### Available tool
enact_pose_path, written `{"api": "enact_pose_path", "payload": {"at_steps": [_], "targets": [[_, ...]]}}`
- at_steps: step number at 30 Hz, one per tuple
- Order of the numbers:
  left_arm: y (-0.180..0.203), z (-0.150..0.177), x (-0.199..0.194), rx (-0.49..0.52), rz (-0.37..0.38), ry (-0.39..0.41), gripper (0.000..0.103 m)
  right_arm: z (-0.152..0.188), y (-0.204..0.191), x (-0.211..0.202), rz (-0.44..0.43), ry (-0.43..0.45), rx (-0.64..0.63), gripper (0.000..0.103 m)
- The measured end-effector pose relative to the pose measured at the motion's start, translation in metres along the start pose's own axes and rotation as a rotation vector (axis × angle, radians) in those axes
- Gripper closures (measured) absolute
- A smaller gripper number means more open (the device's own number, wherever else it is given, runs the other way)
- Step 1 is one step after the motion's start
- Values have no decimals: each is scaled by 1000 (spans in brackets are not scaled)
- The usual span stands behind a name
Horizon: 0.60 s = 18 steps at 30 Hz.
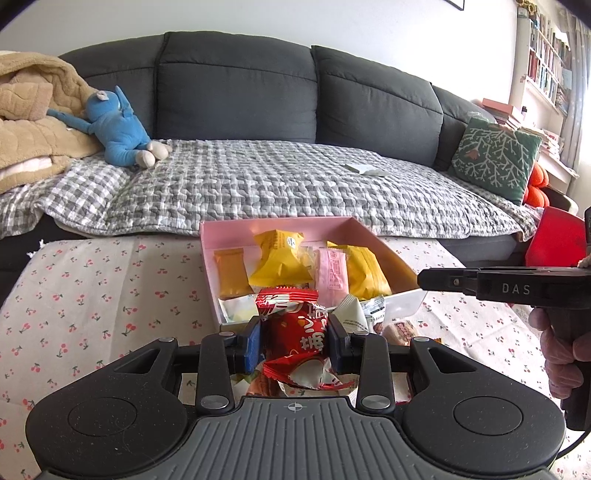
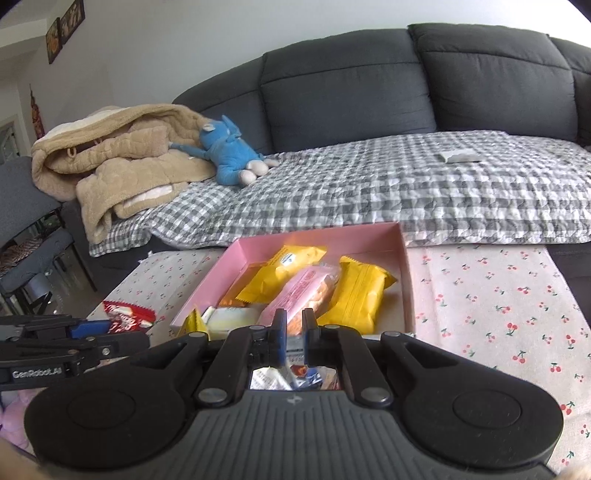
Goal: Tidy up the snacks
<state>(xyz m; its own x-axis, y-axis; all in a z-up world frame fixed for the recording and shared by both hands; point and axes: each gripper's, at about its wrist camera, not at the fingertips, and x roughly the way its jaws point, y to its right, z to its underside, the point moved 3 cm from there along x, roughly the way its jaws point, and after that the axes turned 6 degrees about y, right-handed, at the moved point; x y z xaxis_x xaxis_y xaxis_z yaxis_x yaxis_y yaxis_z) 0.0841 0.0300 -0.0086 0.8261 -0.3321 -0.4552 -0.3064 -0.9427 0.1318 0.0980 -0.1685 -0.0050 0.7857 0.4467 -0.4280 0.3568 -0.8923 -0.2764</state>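
Left hand-held gripper (image 1: 293,338) clamps the red snack packet (image 1: 295,328) mid-body (light, crinkly, slippery); right hand-held gripper (image 2: 294,332) nearly together, empty.

this is somebody's living room. a long dark grey sofa (image 1: 236,99) fills the back, its seat covered by a grey checked quilt (image 1: 280,184). a crumpled tan blanket (image 1: 33,122) and a blue stuffed toy (image 1: 114,129) lie at one end, a green patterned cushion (image 1: 495,155) at the other. bookshelves (image 1: 546,62) line the far wall, small framed pictures (image 2: 64,26) hang high up, and the bench wears a cherry-print cloth (image 1: 103,295).
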Motion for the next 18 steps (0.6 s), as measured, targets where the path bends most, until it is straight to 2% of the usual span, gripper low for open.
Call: {"api": "enact_pose_path", "payload": {"at_steps": [4,6,8,11,16,18], "targets": [[2,9,-3,18,11,-28,70,24,-16,1,-79,-96,-77,68],[3,14,-4,24,15,-43,70,36,-24,3,-93,-134,-114,55],[4,17,-5,31,17,-52,70,44,-31,4,-117,-161,-139,51],[5,20,-7,37,19,-58,70,50,-41,7,-170,-207,-168,39],[1,24,-9,39,16,-67,70,61,-48,16,-152,-261,-236,39],[0,26,-10,37,15,-72,70,66,-48,20,-126,-273,-259,45]]}}
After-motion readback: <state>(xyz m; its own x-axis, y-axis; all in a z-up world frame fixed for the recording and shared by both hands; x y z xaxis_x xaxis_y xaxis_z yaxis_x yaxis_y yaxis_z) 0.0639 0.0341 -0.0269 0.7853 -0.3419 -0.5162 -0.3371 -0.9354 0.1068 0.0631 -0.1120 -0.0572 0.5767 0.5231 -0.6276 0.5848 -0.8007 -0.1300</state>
